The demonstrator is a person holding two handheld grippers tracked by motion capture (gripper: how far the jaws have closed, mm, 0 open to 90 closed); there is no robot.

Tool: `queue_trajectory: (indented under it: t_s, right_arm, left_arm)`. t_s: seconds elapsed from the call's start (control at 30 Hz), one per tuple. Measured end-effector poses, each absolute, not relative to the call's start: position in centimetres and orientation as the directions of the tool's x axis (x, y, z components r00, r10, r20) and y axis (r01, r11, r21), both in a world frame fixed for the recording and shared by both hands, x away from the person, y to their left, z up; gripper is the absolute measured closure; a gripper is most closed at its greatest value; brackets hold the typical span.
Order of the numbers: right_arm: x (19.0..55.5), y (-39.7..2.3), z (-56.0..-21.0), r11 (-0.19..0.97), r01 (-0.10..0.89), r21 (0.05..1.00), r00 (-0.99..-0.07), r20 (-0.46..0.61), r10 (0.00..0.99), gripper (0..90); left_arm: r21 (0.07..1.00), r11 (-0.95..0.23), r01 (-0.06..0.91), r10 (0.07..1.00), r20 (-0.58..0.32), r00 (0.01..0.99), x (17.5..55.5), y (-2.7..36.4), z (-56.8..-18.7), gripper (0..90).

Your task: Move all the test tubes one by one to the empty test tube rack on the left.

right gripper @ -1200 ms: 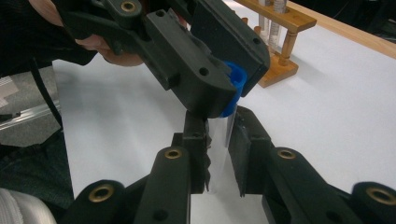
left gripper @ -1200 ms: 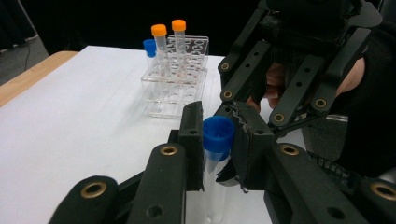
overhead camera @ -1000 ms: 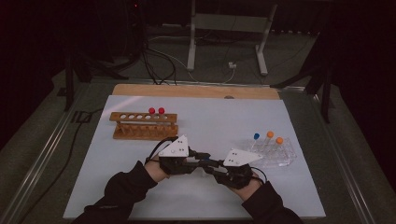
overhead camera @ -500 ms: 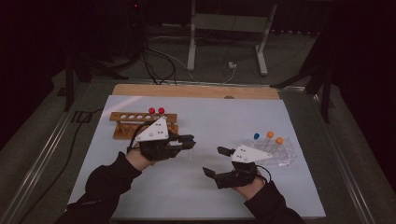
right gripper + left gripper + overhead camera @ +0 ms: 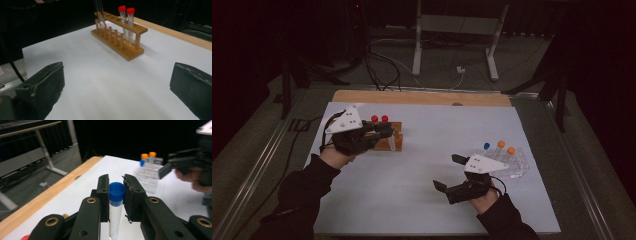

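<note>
Handing over looks finished: a second ago the two grippers met at the near middle of the surface (image 5: pixel 422 125), and now they stand well apart. The left gripper (image 5: pixel 382 131) has carried the blue-capped tube (image 5: pixel 116 202) away to the far left and up, and it hovers just over the wooden rack (image 5: pixel 393 142), where two red-capped tubes (image 5: pixel 379 119) already stand. In the left gripper view its jaws are closed on the tube just below and at the blue cap, the clear body hanging straight down between them. The right gripper (image 5: pixel 449 172) has stayed near the right front of the surface; its jaws have just been opening and now stand wide with nothing between them, as the right gripper view shows by bare white surface between the two pads. Behind it, at the right, the clear plastic rack (image 5: pixel 514 167) holds a blue-capped tube and two orange-capped tubes (image 5: pixel 506 147). I judge that the tube has passed from right to left and that the work is now the placing: the left hand must line the tube's lower end up with a free hole in the wooden rack and lower it upright, while the freed right gripper can turn back to the clear rack for another.
</note>
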State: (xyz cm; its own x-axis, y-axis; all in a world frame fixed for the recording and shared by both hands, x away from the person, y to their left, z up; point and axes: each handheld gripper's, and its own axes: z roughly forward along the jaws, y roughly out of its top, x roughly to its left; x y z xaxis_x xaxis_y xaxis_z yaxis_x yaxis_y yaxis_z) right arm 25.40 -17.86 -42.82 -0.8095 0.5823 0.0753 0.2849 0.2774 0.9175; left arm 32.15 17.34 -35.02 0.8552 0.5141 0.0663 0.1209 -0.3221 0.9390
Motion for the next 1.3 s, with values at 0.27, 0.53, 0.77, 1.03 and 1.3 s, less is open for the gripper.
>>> queue_trajectory:
  t_s: [0.27, 0.53, 0.77, 1.03, 1.3]
  right_arm:
    - [25.4, -18.0, -42.8, 0.276, 0.284, 0.918, -0.808, 0.074, 0.585, 0.0]
    - [25.4, -18.0, -42.8, 0.29, 0.281, 0.915, -0.811, 0.065, 0.582, 0.0]
    - [25.4, -18.0, -42.8, 0.292, 0.281, 0.914, -0.812, 0.065, 0.58, 0.0]
    - [25.4, -18.2, -42.8, 0.293, 0.28, 0.914, -0.812, 0.063, 0.58, 0.0]
    - [25.5, -18.3, -42.8, 0.288, 0.283, 0.915, -0.81, 0.068, 0.582, 0.0]
  left_arm:
    - [0.935, -0.32, 0.15, 0.589, 0.072, 0.805, 33.4, 19.8, -35.1, 77.2]
    - [0.941, -0.289, 0.174, 0.661, 0.065, 0.748, 35.1, 21.7, -35.4, 77.2]
    - [0.941, -0.282, 0.186, 0.719, 0.079, 0.69, 37.0, 22.4, -35.9, 77.2]
    - [0.937, -0.278, 0.212, 0.756, 0.077, 0.649, 38.9, 22.6, -37.2, 77.2]
    - [0.937, -0.256, 0.239, 0.777, 0.052, 0.628, 40.1, 22.8, -38.8, 77.2]
